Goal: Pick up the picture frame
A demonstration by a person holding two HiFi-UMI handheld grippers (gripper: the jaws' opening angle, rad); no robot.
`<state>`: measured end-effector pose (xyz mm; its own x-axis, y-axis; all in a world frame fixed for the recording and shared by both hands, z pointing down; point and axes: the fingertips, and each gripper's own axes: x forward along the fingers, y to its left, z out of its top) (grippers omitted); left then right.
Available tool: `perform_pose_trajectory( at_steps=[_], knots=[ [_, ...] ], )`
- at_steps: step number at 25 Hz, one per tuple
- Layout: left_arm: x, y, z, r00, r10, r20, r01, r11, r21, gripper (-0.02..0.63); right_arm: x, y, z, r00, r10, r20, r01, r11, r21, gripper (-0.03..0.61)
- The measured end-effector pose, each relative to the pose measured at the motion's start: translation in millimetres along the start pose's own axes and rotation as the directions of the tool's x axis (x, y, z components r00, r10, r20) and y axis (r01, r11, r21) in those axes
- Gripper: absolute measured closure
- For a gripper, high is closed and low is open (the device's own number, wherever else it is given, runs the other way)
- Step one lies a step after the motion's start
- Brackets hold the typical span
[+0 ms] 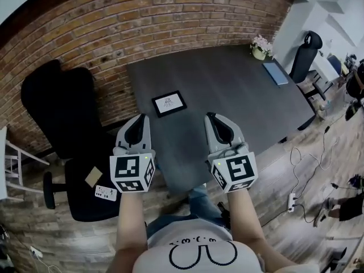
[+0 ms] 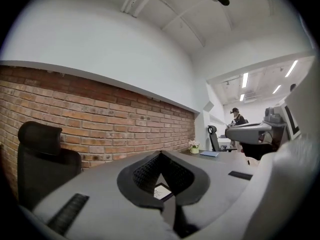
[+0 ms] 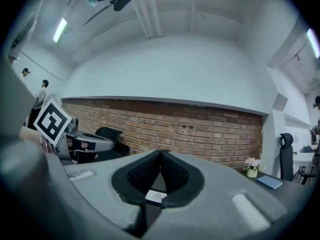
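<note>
A small black-framed picture frame [image 1: 169, 103] with a white print lies flat on the dark grey table [image 1: 227, 90], near its left front part. My left gripper [image 1: 139, 120] hovers just short of the table's near edge, below and left of the frame, jaws shut and empty. To the frame's lower right, my right gripper [image 1: 213, 120] is over the table's front edge, also shut with nothing held. Through the gap under the shut jaws, the left gripper view shows the frame [image 2: 162, 191] and the right gripper view shows it too [image 3: 156, 196].
A brick wall [image 1: 142, 21] runs behind the table. A black office chair [image 1: 68, 135] stands at the left, another chair [image 1: 306, 53] at the far right. A flower pot [image 1: 260, 49] and a blue notebook [image 1: 276, 73] sit at the table's far right end. Cables and a power strip [image 1: 292, 199] lie on the floor.
</note>
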<state>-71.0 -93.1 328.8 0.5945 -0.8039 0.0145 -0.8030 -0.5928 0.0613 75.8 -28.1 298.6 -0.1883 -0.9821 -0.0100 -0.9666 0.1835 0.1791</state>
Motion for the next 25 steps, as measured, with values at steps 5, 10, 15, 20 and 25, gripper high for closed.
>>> perform_pose_trajectory(
  at_steps=[5,10,15,20,25],
  knots=[
    [50.9,1.4,-12.1,0.994,0.102,-0.043,-0.102,0.995,-0.018,0.617,50.1,-46.5,-20.1,0.995,0.099,-0.019,-0.099,0.995,0.033,0.58],
    [87.7,5.3,-27.6,0.968,0.231,-0.094,-0.235,0.972,-0.031,0.617,90.9,-77.8,-50.0,0.973,0.226,-0.05,-0.222,0.972,0.071,0.58],
    [118.8,2.1,-33.7,0.936,0.322,-0.143,-0.33,0.943,-0.035,0.617,122.2,-111.2,-67.9,0.945,0.32,-0.064,-0.31,0.943,0.123,0.58],
    [134.2,6.5,-51.2,0.909,0.365,-0.201,-0.384,0.921,-0.066,0.615,142.6,-121.2,-83.5,0.93,0.362,-0.071,-0.348,0.924,0.157,0.58],
    [144.7,15.1,-62.4,0.898,0.366,-0.242,-0.397,0.914,-0.088,0.601,160.7,-124.1,-99.5,0.925,0.366,-0.107,-0.34,0.919,0.2,0.552]
  ],
)
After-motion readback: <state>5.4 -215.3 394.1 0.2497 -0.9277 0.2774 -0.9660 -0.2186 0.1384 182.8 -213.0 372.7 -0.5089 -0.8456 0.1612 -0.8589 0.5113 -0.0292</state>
